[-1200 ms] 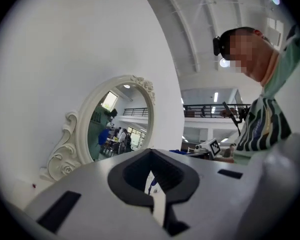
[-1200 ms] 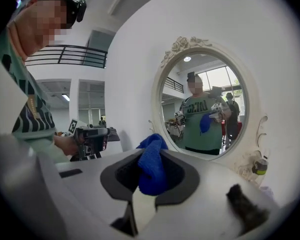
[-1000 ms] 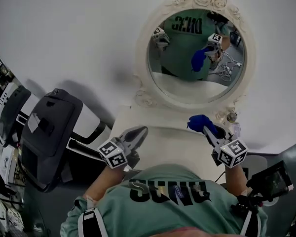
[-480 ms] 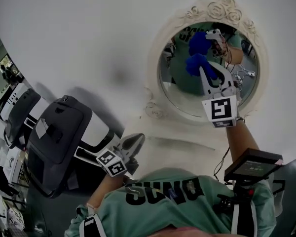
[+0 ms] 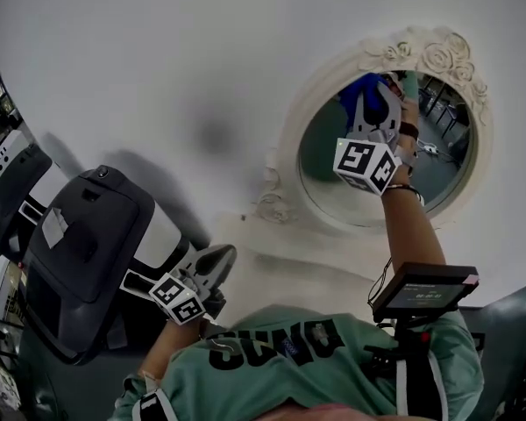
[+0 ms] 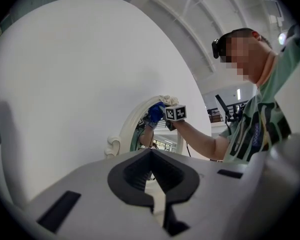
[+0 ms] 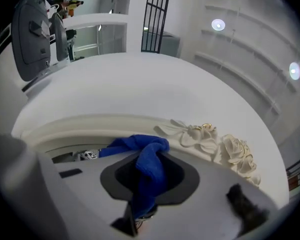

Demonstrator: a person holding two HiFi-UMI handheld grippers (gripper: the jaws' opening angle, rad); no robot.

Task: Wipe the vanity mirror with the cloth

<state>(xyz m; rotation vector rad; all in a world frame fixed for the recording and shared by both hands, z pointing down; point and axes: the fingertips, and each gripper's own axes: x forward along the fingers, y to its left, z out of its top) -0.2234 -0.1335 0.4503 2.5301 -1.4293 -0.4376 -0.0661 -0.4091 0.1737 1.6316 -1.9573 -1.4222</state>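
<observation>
An oval vanity mirror (image 5: 421, 178) in an ornate cream frame (image 5: 287, 152) hangs on the white wall. My right gripper (image 5: 369, 105) is raised to the upper left of the glass, shut on a blue cloth (image 5: 357, 90) that presses on the mirror just under the rose carvings (image 5: 438, 55). In the right gripper view the cloth (image 7: 149, 166) hangs bunched between the jaws, with the frame's roses (image 7: 230, 151) just beyond. My left gripper (image 5: 216, 261) stays low by the vanity top, shut and holding nothing; in its own view the left gripper (image 6: 151, 156) points at the mirror (image 6: 140, 131).
A white vanity top (image 5: 285, 257) lies below the mirror. A black and white machine (image 5: 79, 253) stands at the left. A small screen device (image 5: 425, 289) is strapped by the person's right shoulder. The person's right forearm (image 5: 412, 231) reaches up across the frame's lower rim.
My right gripper rose with the blue cloth from the vanity top to the mirror's upper part. The left gripper stayed low, drifting slightly left.
</observation>
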